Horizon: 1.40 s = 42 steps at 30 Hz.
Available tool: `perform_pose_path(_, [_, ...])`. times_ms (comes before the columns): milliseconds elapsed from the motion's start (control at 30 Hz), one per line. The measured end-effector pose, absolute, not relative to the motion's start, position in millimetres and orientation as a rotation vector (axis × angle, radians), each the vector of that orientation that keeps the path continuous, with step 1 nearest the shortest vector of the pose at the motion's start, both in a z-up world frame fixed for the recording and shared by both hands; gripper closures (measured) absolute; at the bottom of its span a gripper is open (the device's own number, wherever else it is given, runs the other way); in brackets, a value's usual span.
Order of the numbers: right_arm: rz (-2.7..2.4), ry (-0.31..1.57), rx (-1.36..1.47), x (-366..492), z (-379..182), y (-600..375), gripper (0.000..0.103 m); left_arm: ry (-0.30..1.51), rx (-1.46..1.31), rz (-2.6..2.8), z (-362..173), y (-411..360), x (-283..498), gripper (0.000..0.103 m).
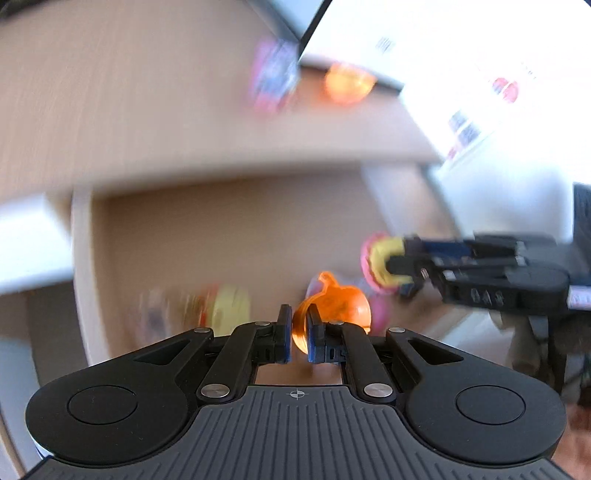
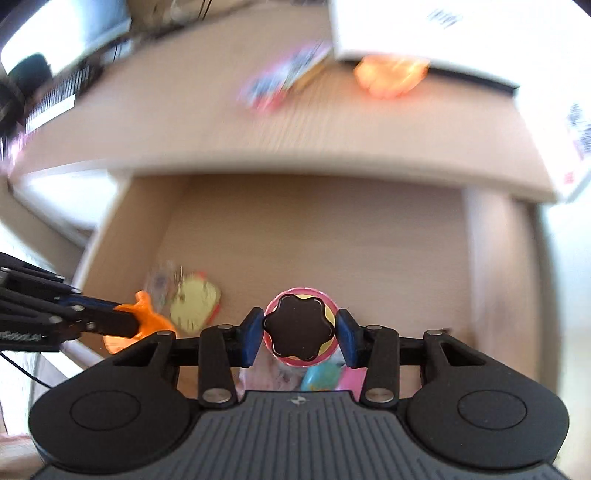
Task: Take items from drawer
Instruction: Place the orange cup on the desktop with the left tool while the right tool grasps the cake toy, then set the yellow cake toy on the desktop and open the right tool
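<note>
The open wooden drawer [image 2: 332, 236] fills the middle of both views. My left gripper [image 1: 299, 326] is shut on a thin orange translucent toy [image 1: 340, 301], held above the drawer [image 1: 221, 240]. In the right wrist view this left gripper [image 2: 127, 319] comes in from the left with the orange toy [image 2: 153, 325]. My right gripper [image 2: 300, 328] has its blue pads against both sides of a round pink-rimmed doughnut toy [image 2: 299, 328] with a dark brown top. From the left wrist view the right gripper [image 1: 391, 267] grips that pink and yellow toy [image 1: 375, 254].
A yellow toy [image 2: 194, 304] and a clear packet lie in the drawer's left front, with teal and pink items [image 2: 321, 376] under my right gripper. On the desk top behind lie a pink-blue packet [image 2: 280, 81], an orange toy [image 2: 391, 77] and a white box [image 2: 443, 33].
</note>
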State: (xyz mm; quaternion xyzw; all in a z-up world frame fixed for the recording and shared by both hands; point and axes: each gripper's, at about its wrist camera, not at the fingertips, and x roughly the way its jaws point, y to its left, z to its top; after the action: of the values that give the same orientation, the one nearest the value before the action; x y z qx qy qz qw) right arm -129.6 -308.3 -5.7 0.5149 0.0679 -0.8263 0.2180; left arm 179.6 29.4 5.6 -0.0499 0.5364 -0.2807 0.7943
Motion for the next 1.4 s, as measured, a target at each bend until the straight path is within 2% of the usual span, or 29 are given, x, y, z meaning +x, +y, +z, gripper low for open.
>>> perform_pose_path(233, [-2.51, 0.159, 1.253, -139, 46, -275, 0.061, 0.922, -0.124, -0.585, 51, -23, 255, 0.094])
perform_pose_path(533, [-2.59, 0.138, 1.258, -147, 52, -252, 0.061, 0.87, 0.017, -0.496, 17, -83, 296, 0.092])
perform_pose_path(600, [-2.607, 0.14, 1.256, -149, 51, -250, 0.061, 0.836, 0.073, -0.467, 12, -87, 296, 0.089])
perform_pose_path(733, [-2.627, 0.121, 1.267, -155, 48, -245, 0.061, 0.799, 0.074, -0.465, 9, -79, 296, 0.087])
perform_pose_path(900, [-2.635, 0.098, 1.252, -166, 43, -249, 0.061, 0.727, -0.055, -0.413, 36, -46, 289, 0.087])
perform_pose_path(1100, [-2.658, 0.1, 1.191, -189, 40, -263, 0.061, 0.705, -0.083, -0.347, 44, 7, 249, 0.087])
perform_pose_path(1400, [-2.763, 0.118, 1.145, -261, 29, -275, 0.061, 0.937, -0.012, -0.387, 11, 48, 192, 0.087])
